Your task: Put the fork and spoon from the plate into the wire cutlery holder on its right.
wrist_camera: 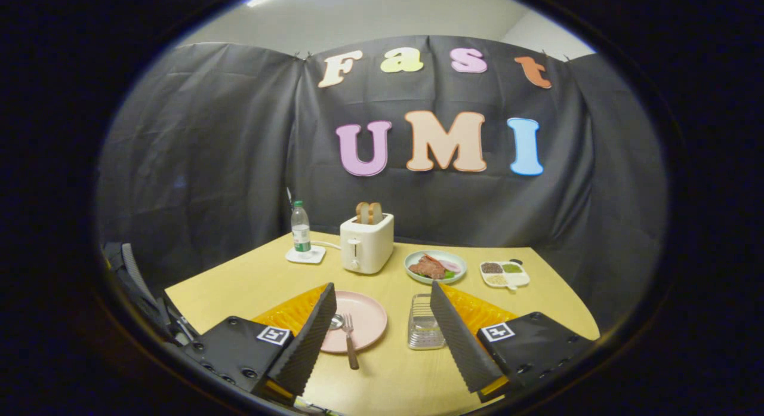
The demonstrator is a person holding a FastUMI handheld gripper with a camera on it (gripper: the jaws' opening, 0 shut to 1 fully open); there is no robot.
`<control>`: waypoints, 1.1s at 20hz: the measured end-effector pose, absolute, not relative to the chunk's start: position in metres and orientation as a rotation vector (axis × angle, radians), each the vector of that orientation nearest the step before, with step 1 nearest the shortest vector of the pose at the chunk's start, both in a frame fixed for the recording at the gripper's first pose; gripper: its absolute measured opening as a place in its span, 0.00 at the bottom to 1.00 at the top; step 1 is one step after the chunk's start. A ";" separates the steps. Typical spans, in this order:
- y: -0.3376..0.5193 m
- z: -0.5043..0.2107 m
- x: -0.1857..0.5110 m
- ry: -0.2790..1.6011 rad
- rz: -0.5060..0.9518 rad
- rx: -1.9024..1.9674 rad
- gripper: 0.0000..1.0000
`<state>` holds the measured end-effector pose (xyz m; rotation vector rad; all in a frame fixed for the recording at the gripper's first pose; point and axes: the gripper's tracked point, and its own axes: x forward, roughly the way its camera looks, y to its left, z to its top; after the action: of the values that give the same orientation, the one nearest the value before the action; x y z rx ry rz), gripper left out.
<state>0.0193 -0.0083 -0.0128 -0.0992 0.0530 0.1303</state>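
The hand-held gripper hangs over the near part of the smooth pale wooden table, its two black ribbed fingers spread wide with nothing between them but air. Just ahead, beside the left finger, lies a round matte pink plate. On it rests a slim metal fork with a brownish handle, its long axis running near to far, tines pointing away and handle reaching over the plate's near rim. A shiny metal spoon lies just left of the fork, partly hidden by the left finger. To the plate's right, beside the right finger, sits the rectangular silver wire cutlery holder. Farther off stand a boxy cream toaster holding two bread slices, a clear plastic bottle with a green cap, a pale round dish of food and a white divided tray.
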 end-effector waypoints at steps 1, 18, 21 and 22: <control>-0.005 -0.018 0.021 0.058 0.152 -0.114 1.00; 0.018 -0.174 0.061 0.267 0.331 -0.146 1.00; 0.018 -0.185 0.064 0.276 0.322 -0.154 0.93; 0.018 -0.189 0.066 0.277 0.315 -0.162 0.87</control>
<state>0.0662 0.0178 -0.1886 -0.1621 0.2767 0.3154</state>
